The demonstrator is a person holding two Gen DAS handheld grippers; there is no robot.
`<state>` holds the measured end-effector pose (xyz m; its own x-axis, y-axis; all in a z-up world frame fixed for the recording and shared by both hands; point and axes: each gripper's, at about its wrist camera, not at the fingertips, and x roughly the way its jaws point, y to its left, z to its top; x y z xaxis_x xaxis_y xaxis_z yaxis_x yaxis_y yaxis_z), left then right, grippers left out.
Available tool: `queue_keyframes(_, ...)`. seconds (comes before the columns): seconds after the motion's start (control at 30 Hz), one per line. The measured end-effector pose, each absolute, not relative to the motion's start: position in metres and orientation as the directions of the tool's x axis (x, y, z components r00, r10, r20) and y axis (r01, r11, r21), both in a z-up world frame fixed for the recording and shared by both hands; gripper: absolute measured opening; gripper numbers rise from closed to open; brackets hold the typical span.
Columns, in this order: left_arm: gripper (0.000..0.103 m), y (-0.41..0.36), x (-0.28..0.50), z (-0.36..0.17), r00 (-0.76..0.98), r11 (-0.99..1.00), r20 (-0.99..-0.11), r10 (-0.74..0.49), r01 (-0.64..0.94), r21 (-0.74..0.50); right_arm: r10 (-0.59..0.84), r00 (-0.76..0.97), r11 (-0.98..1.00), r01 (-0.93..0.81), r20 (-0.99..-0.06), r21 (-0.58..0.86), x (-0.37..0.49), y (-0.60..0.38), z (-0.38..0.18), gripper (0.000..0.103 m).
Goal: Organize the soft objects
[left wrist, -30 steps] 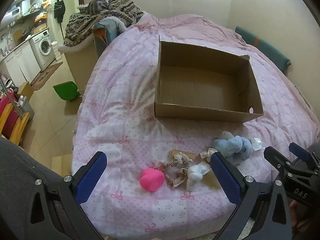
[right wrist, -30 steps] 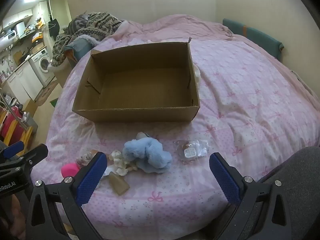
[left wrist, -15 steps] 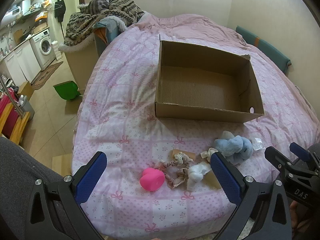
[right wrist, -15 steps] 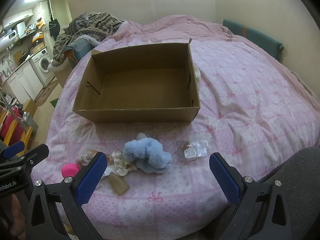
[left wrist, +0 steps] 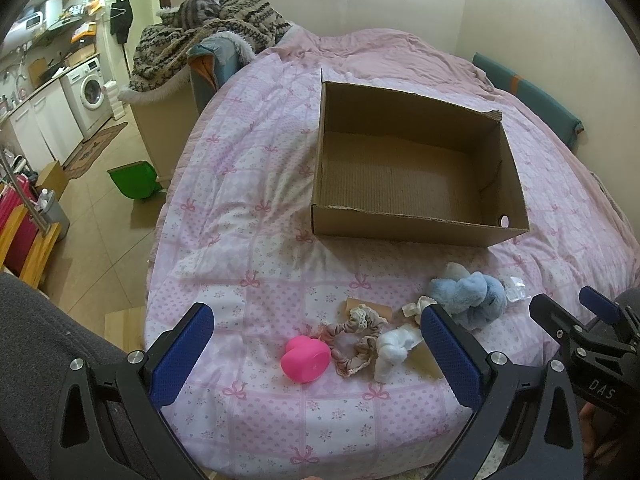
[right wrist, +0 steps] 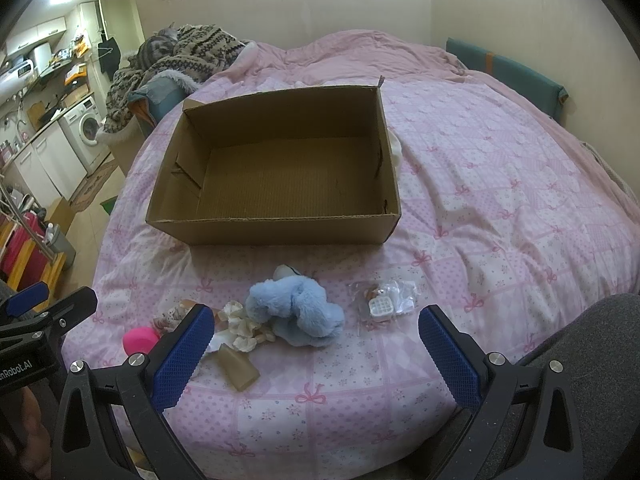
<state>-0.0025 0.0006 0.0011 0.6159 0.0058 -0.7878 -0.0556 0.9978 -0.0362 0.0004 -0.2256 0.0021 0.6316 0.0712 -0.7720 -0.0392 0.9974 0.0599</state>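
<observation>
You hold both tools low over the foot of the bed, the left gripper (left wrist: 314,348) and right gripper (right wrist: 312,346) each spread wide with nothing between the blue pads, apparently poised for a first pick. Just beyond them the soft objects lie bunched together on the pink quilt (left wrist: 248,216): a pink sponge-like lump (left wrist: 305,363) at the left, a beige scrunchie (left wrist: 354,340) touching it, a white fluffy scrunchie (left wrist: 394,346), a cream lace one (right wrist: 242,326), then the blue plush toy (right wrist: 296,312). A small clear packet (right wrist: 384,300) sits slightly apart on the right. Farther up the bed, the cardboard box (right wrist: 276,230) stands open and empty, likely the destination, close enough for short carries. Nothing appears sorted yet. Behind it, a tabby cat (left wrist: 200,6) sleeps on patterned blankets.
</observation>
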Motion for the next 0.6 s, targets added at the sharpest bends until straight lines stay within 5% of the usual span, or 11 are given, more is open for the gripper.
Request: queue_keyframes(0.6, 0.103, 0.0065, -0.0015, -0.0017, 0.614, 0.997, -0.789, 0.018, -0.066, -0.028, 0.071, 0.632, 0.997, -0.035, -0.771, 0.063, -0.0001, -0.2268, 0.0039, 0.103)
